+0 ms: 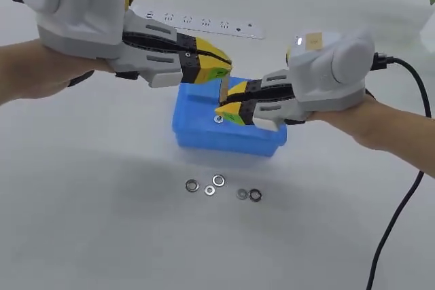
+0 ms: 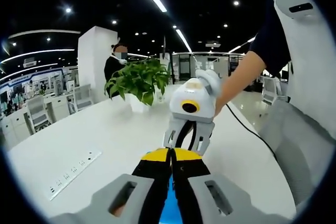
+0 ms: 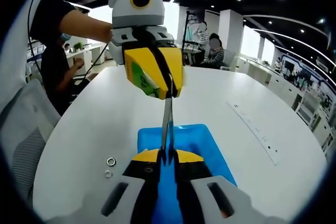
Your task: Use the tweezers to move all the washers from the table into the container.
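Observation:
Metal tweezers stand nearly upright over the blue container, held at both ends. My left gripper is shut on their top, and my right gripper is shut on their lower part. One washer lies inside the container. Several washers lie on the white table in front of it. In the right gripper view the tweezers run from my right gripper up to the left gripper, above the container. In the left gripper view my left gripper has its jaws together.
A white power strip lies behind the container. A black cable trails from the right gripper across the table's right side. A potted plant stands at the far end of the table. Two washers lie left of the container.

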The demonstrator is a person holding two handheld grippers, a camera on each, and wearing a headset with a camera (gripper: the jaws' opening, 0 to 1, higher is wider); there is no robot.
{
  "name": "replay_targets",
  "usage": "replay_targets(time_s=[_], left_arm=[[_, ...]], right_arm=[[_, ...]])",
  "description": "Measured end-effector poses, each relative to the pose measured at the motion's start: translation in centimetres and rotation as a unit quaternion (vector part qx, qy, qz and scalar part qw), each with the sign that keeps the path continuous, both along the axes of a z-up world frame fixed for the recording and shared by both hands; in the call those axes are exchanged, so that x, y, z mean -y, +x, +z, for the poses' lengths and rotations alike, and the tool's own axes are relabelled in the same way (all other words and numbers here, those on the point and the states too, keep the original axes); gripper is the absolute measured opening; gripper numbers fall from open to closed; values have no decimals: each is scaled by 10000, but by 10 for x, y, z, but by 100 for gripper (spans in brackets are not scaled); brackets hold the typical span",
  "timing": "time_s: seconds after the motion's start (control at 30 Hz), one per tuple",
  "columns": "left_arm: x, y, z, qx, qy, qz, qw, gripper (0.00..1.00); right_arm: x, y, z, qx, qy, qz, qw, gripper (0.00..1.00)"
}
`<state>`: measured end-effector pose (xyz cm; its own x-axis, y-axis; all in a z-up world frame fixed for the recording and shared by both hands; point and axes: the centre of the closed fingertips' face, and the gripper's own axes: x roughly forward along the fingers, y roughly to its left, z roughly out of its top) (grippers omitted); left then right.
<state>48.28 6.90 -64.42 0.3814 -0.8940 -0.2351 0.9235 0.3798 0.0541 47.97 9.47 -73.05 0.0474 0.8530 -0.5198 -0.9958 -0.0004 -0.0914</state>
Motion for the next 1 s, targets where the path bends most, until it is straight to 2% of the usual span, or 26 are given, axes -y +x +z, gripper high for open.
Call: replay_targets(time_s=[0.03,0.23,0.4,0.67,0.8,0.83,1.0], left_arm=[[-1,0,0,16,7,6,10000,5],[-4,2,2,56,60,61,9999,5],[-6,0,1,118,185,51,9997,4],[-7,-3,6,195,207,101,9995,4],[-9,-4,10,264,236,110,9993,4],[-10,-5,11,280,239,110,9993,4],[-12,-11,18,350,261,102,9990,4]], right_arm=[[0,0,1,100,-2,20,9999,12],[-1,2,4,175,23,-23,9998,13],[-5,1,8,210,41,-6,9998,15],[-9,-3,10,214,39,50,9998,19],[-2,-2,9,313,-6,-26,9995,23],[2,1,9,421,-38,-76,9991,24],[19,12,13,524,0,-383,9979,28]])
